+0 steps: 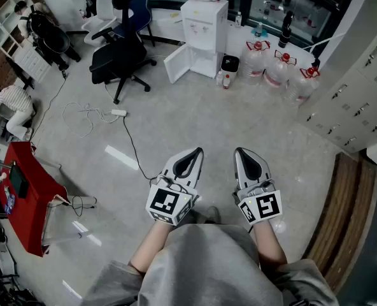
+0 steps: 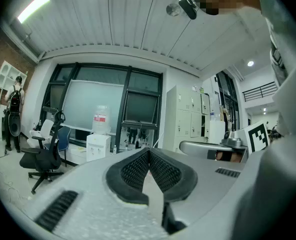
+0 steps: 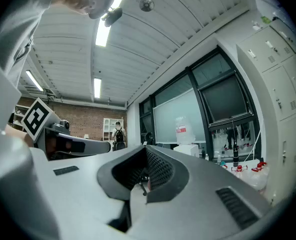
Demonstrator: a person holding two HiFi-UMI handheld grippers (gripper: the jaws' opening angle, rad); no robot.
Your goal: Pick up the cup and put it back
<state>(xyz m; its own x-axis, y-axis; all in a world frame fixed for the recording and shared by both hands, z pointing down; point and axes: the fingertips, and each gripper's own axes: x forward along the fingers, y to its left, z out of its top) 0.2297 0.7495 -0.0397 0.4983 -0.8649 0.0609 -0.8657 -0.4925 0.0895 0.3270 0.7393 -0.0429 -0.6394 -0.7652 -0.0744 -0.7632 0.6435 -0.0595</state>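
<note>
No cup shows in any view. In the head view, the person holds both grippers level in front of the body, side by side above the grey floor. My left gripper (image 1: 190,158) has its jaws together with nothing between them; its own view shows the black pads (image 2: 133,171) meeting at the tip of the gripper (image 2: 149,153). My right gripper (image 1: 247,158) is also shut and empty, and its own view shows the gripper (image 3: 145,153) with its jaws meeting at the tip. Each gripper view shows the other gripper alongside.
A white water dispenser (image 1: 203,34) with its lower door open stands ahead, with water jugs (image 1: 277,69) to its right. A black office chair (image 1: 121,59) and a cable with a power strip (image 1: 118,113) lie ahead left. A red cart (image 1: 26,190) is at the left, lockers (image 1: 360,101) at the right.
</note>
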